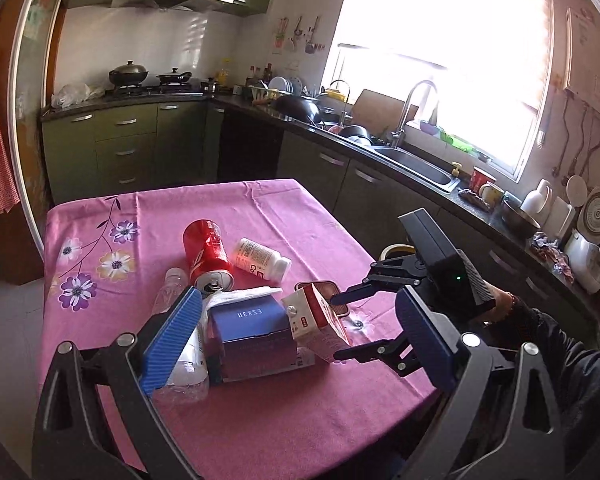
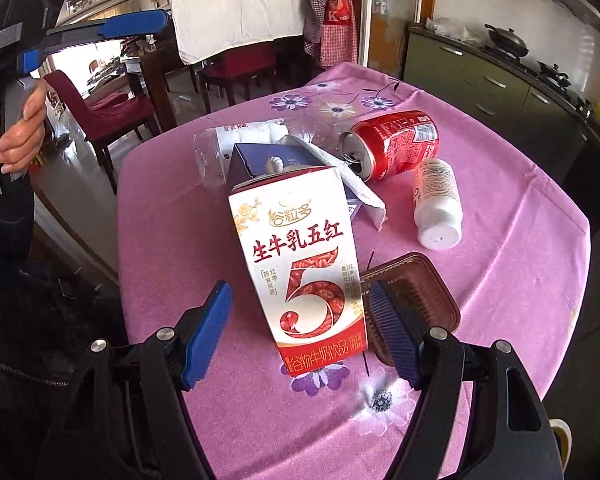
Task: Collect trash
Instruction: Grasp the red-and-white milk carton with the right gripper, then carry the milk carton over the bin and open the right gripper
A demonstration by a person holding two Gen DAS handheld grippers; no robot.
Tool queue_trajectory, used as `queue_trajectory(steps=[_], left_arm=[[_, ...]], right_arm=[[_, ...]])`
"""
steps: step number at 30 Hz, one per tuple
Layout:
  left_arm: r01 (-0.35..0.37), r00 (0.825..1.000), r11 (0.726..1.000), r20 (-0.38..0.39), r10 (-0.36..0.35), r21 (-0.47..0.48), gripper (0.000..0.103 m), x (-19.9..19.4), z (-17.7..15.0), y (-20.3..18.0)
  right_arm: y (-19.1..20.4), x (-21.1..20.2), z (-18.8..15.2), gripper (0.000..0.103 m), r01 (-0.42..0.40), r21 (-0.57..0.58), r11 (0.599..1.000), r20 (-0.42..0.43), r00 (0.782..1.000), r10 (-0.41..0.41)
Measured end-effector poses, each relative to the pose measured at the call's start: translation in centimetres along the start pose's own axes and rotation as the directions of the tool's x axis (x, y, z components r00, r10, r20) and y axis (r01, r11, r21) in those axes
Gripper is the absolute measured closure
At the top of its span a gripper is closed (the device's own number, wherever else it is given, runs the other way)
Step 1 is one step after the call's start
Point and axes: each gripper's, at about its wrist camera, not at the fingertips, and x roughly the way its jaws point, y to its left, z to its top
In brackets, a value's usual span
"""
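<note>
Trash lies on the pink flowered tablecloth [image 1: 260, 208]. A red-and-white milk carton [image 2: 304, 264] leans on a blue box [image 1: 250, 330]. My right gripper [image 2: 300, 332] is open, its blue fingers on either side of the carton's lower end; it also shows in the left wrist view [image 1: 340, 326]. Behind the carton lie a red soda can [image 2: 396, 142], a white pill bottle [image 2: 436, 200], a clear plastic bottle [image 1: 180, 344], a white tissue [image 2: 360, 184] and a brown plastic tray [image 2: 416, 292]. My left gripper [image 1: 296, 336] is open above the pile, holding nothing.
The table's edges drop off at the front and right. A dark kitchen counter with a sink [image 1: 416, 166] and a stove with pans [image 1: 148, 76] runs behind. Dining chairs [image 2: 100, 108] stand off the table's left side in the right wrist view.
</note>
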Motion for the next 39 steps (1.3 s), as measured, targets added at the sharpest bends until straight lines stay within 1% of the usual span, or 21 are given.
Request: queue_trajectory(steps=[3, 9, 10, 12, 15, 21, 23, 26, 28, 30, 32, 34, 35, 37, 39], left_arm=[[-0.001, 1.000, 1.000, -0.006, 0.001, 0.005, 0.010, 0.3, -0.1, -0.2], [0.000, 1.000, 1.000, -0.022, 0.000, 0.005, 0.010, 0.8, -0.4, -0.4], [-0.001, 1.000, 1.000, -0.023, 0.001, 0.005, 0.010, 0.9, -0.4, -0.4], [-0.002, 1.000, 1.000, -0.023, 0.002, 0.005, 0.010, 0.9, -0.4, -0.3], [-0.006, 1.000, 1.000, -0.021, 0.006, 0.002, 0.010, 0.9, -0.4, -0.2], [-0.008, 1.000, 1.000, -0.023, 0.008, 0.000, 0.010, 1.0, -0.4, 0.0], [-0.007, 1.000, 1.000, -0.027, 0.007, 0.001, 0.010, 1.1, -0.5, -0.1], [-0.005, 0.999, 1.000, -0.033, 0.005, 0.004, 0.010, 1.2, -0.5, -0.2], [-0.003, 0.999, 1.000, -0.036, 0.003, 0.011, 0.010, 1.3, -0.6, -0.4], [0.000, 0.999, 1.000, -0.041, 0.001, 0.015, 0.010, 1.5, -0.6, -0.5], [0.006, 0.999, 1.000, -0.046, -0.005, 0.016, 0.010, 1.8, -0.7, -0.6], [0.013, 0.999, 1.000, -0.052, -0.012, 0.018, 0.010, 2.2, -0.8, -0.8], [0.017, 0.998, 1.000, -0.056, -0.016, 0.018, 0.010, 2.4, -0.8, -0.9], [0.023, 0.998, 1.000, -0.063, -0.022, 0.018, 0.010, 2.7, -0.8, -1.0], [0.030, 0.997, 0.999, -0.069, -0.028, 0.023, 0.010, 3.1, -0.8, -1.4]], right_arm=[[-0.3, 0.8, 0.1, 0.039, -0.009, 0.003, 1.000, -0.014, 1.000, 0.009], [-0.6, 1.6, 0.0, 0.044, -0.024, 0.007, 1.000, -0.019, 1.000, 0.024], [-0.6, 1.6, -0.1, 0.044, -0.026, 0.010, 1.000, -0.013, 1.000, 0.026], [-0.7, 1.5, -0.2, 0.047, -0.024, 0.017, 1.000, 0.000, 1.000, 0.024], [-0.6, 0.9, -0.5, 0.049, -0.024, 0.030, 0.999, 0.018, 1.000, 0.024], [-0.8, -1.0, -1.5, 0.049, -0.015, 0.088, 0.996, 0.061, 0.998, 0.009], [-0.8, -1.9, -2.2, 0.049, 0.002, 0.111, 0.994, 0.073, 0.997, -0.011], [-1.5, -3.9, -3.5, 0.049, 0.020, 0.175, 0.984, 0.107, 0.993, -0.040], [-2.4, -5.8, -4.7, 0.049, 0.083, 0.229, 0.970, 0.114, 0.987, -0.111], [-4.1, -7.9, -6.4, 0.049, 0.157, 0.311, 0.937, 0.107, 0.974, -0.199], [-6.4, -10.2, -8.5, 0.049, 0.239, 0.416, 0.878, 0.083, 0.951, -0.299], [-9.0, -12.4, -11.0, 0.049, 0.335, 0.514, 0.790, 0.019, 0.916, -0.401], [-10.3, -13.4, -12.4, 0.049, 0.374, 0.561, 0.738, -0.016, 0.897, -0.442], [-12.8, -14.8, -15.3, 0.049, 0.438, 0.636, 0.636, -0.095, 0.862, -0.498], [-15.4, -15.6, -18.2, 0.049, 0.491, 0.688, 0.535, -0.181, 0.830, -0.528]])
